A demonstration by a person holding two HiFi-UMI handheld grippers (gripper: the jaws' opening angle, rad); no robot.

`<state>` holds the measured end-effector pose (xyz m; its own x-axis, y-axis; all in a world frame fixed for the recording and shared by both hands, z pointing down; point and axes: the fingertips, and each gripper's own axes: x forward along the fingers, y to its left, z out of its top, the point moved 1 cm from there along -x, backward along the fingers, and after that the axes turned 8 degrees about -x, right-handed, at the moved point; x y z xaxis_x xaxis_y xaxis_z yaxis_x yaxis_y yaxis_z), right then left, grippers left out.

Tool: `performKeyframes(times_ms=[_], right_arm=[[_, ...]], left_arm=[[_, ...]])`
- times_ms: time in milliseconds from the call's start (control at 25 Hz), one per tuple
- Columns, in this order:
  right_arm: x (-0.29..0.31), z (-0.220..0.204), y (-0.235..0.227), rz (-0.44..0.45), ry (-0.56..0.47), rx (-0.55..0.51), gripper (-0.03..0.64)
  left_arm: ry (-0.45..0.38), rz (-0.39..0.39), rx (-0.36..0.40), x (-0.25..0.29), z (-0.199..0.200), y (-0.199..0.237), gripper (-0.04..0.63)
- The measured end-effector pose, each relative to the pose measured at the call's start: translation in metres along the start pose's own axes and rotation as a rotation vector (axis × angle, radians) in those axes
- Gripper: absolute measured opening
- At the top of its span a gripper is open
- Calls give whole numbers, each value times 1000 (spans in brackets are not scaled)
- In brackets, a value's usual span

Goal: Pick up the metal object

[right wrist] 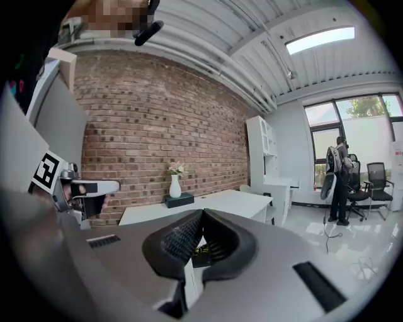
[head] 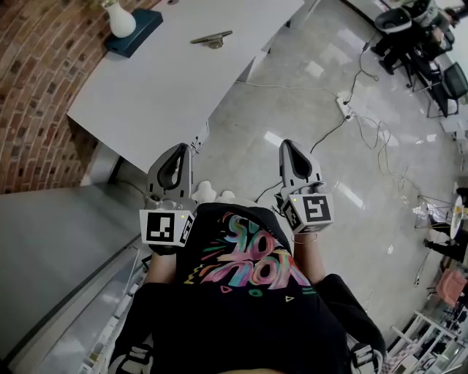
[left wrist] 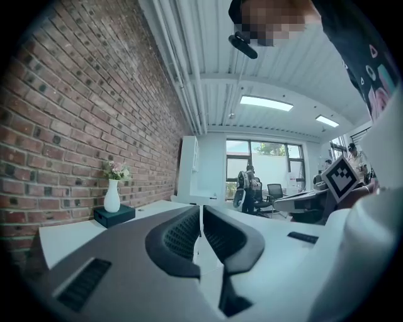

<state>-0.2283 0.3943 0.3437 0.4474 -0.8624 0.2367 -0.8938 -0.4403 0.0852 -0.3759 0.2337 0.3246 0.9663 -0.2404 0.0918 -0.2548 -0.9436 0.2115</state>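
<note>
The metal object, a flat brass-coloured piece, lies on the white table near its far edge. My left gripper and right gripper are held side by side close to my chest, well short of the table, both pointing toward it. Both are shut with nothing between the jaws. In the left gripper view the left gripper shows its ribbed pads pressed together. In the right gripper view the right gripper is closed the same way. The metal object is not clear in either gripper view.
A white vase stands on a dark box at the table's far left corner, by the brick wall. A power strip and cables lie on the glossy floor to the right. Office chairs stand far right.
</note>
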Motion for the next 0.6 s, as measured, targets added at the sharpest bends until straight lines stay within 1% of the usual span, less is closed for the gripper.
performKeyframes(times_ms=[160, 360, 520, 600], right_arm=[[-3, -5, -5, 23, -5, 1, 17], [0, -13, -9, 39, -11, 19, 17], [13, -16, -20, 29, -19, 55, 17], [26, -22, -28, 33, 1, 59, 17]], left_arm=[[-5, 5, 5, 5, -4, -11, 34], [13, -4, 7, 15, -12, -19, 34], [31, -17, 10, 37, -17, -18, 34], [33, -23, 11, 55, -17, -14, 34]])
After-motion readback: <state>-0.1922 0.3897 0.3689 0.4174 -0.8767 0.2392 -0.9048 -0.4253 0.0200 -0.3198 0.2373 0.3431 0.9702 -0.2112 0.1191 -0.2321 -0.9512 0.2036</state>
